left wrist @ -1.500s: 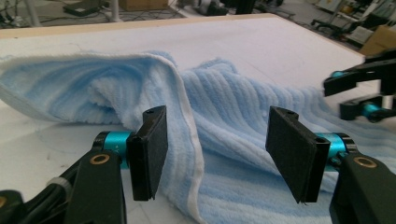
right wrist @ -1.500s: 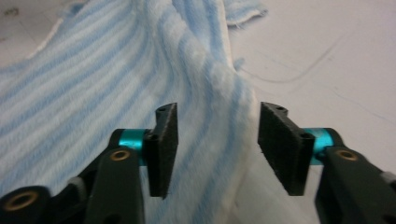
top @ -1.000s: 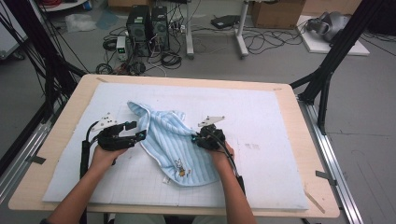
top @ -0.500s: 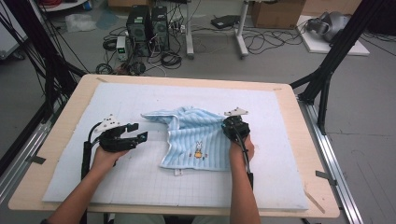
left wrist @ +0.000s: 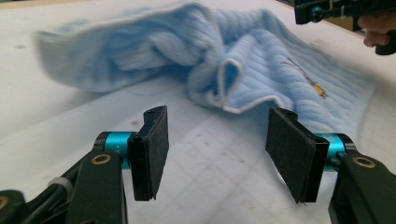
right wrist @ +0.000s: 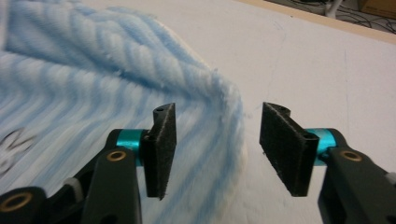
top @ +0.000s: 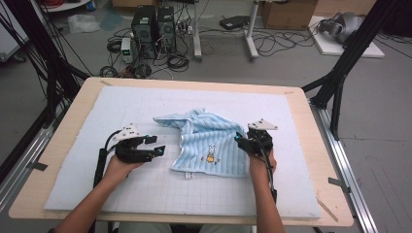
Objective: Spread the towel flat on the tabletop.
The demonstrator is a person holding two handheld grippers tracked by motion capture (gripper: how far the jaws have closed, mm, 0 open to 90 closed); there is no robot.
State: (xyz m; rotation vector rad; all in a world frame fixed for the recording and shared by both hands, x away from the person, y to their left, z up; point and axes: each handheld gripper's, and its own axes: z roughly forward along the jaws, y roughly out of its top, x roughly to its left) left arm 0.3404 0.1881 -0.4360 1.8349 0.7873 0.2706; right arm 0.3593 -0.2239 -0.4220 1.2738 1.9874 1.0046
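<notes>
A light blue striped towel [top: 209, 143] with a small rabbit figure lies partly spread on the white mat, and its left part is still bunched into folds [left wrist: 205, 70]. My left gripper [top: 158, 144] rests just left of the towel. Its jaws have just been closing a little and stand open around nothing [left wrist: 217, 126]. At the towel's right edge my right gripper [top: 243, 141] has just been opening. The towel's edge [right wrist: 224, 107] lies between its pads, which do not press on it.
The white gridded mat [top: 291, 194] covers most of the wooden table [top: 330, 204]. Black frame struts [top: 335, 82] stand at the table's left and right sides. Computers and cables [top: 155, 29] sit on the floor beyond the far edge.
My right gripper pulled the towel's edge to the right, spreading the cloth, then opened and let it go. The left gripper crept slightly toward the towel.
</notes>
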